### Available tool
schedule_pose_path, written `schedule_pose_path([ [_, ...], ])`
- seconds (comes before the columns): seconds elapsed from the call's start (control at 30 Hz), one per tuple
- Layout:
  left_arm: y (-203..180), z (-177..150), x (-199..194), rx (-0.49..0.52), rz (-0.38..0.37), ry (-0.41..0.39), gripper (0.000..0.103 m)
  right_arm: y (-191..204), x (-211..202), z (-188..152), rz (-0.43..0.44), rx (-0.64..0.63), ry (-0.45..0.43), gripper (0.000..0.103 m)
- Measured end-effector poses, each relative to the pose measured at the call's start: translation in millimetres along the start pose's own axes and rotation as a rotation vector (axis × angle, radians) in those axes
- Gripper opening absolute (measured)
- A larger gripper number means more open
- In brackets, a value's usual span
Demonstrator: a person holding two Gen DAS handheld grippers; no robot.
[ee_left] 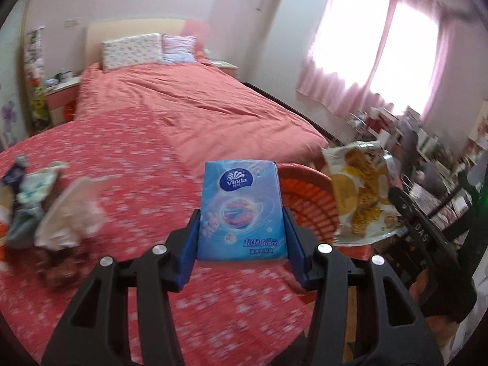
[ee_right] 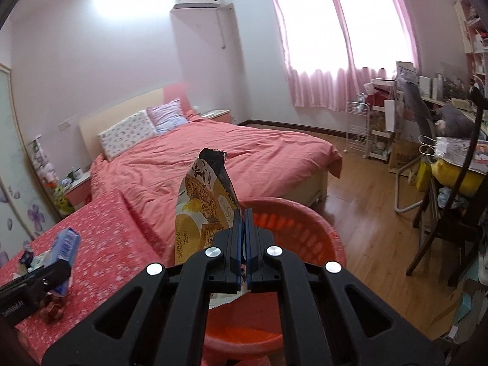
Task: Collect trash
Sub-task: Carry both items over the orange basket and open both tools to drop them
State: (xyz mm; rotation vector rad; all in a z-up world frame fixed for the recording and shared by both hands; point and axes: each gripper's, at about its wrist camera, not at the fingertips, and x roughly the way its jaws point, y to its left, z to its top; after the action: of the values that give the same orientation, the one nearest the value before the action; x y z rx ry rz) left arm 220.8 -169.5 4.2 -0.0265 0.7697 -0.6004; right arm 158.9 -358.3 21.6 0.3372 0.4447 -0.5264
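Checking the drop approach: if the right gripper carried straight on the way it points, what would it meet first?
Probably the red basket: the right gripper, shut on the snack wrapper, points down over its rim, though depth is unclear.

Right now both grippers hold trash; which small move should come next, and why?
Probably open the right gripper: it pinches the snack wrapper already above the red basket. The left gripper, holding the blue Vinda tissue pack, is over the bedspread beside the basket.

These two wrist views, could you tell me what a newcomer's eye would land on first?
Probably the blue Vinda tissue pack, clamped in the left gripper over the pink flowered cover. Next, the yellow snack wrapper pinched upright in the right gripper, above the red basket. More crumpled trash lies on the cover to the left.
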Motion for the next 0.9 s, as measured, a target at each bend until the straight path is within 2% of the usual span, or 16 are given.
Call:
schedule_pose_path([
  [0.2, -36.2, 3.7, 56.2, 0.051, -0.053, 0.063, 0.051, -15.5, 18.3, 2.6, -0.025, 0.023, 0.011, 0.002],
  [0.47, -55.5, 0.5, 107.1, 0.076, -0.076, 0.134, 0.052, -33.7, 41.0, 0.6, -0.013, 0.071, 0.061, 0.002],
  [0.53, -56.8, -1.3, 114.9, 0.078, -0.066, 0.145, 0.058, -33.9, 44.7, -2.4, 0.002, 0.079, 0.086, 0.003],
  [0.6, -55.0, -3.8, 119.1, 0.073, -0.054, 0.153, 0.067, -35.4, 47.3, -5.6, 0.009, 0.082, 0.109, 0.007],
  [0.67, -51.3, -5.3, 119.1, 0.07, -0.038, 0.155, 0.068, -36.5, 49.4, -5.8, 0.011, 0.086, 0.127, 0.024],
  [0.73, -42.6, -6.6, 113.0, 0.059, -0.02, 0.154, 0.069, -38.9, 48.8, -5.8, 0.009, 0.091, 0.132, 0.033],
  [0.9, -16.4, -8.3, 88.4, 0.027, 0.038, 0.131, 0.073, -31.6, 36.8, -4.9, -0.013, 0.053, 0.129, 0.038],
])
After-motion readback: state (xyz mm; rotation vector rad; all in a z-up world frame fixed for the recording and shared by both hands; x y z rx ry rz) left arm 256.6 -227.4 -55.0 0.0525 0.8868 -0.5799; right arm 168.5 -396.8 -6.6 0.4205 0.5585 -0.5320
